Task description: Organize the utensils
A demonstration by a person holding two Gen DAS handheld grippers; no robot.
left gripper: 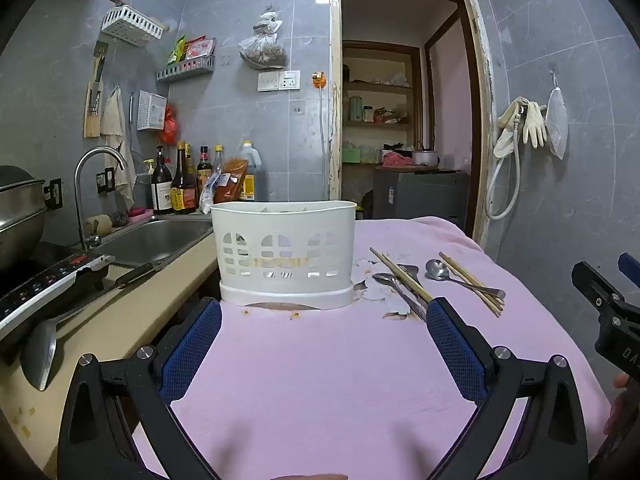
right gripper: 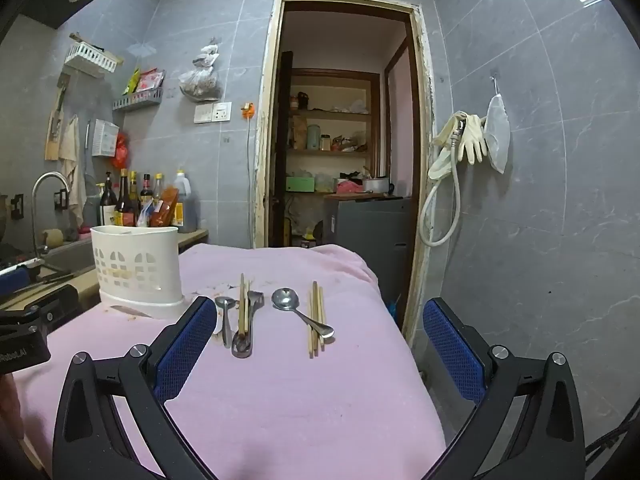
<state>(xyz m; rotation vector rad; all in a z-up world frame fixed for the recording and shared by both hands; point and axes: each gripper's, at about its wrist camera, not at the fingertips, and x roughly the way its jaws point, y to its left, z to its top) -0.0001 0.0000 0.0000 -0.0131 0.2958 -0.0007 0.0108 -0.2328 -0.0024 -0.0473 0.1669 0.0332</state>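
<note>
A white slotted utensil holder (left gripper: 284, 252) (right gripper: 138, 270) stands on the pink cloth (left gripper: 320, 368) (right gripper: 296, 392). To its right lie metal spoons (left gripper: 440, 270) (right gripper: 286, 300), one of them face down (right gripper: 242, 346), and pairs of wooden chopsticks (left gripper: 402, 276) (right gripper: 316, 318). My left gripper (left gripper: 324, 316) is open, just short of the holder, nothing between its blue pads. My right gripper (right gripper: 320, 316) is open too, low over the cloth, and short of the utensils. In the left wrist view its black body (left gripper: 608, 308) shows at the right edge.
A sink (left gripper: 156, 240) with a curved tap (left gripper: 96, 184), sauce bottles (left gripper: 184, 184) and an induction cooker (left gripper: 44, 284) line the counter on the left. A ladle (left gripper: 44, 348) lies at the counter's front. An open doorway (right gripper: 344, 132) is behind the table. Gloves (right gripper: 468, 140) hang on the right wall.
</note>
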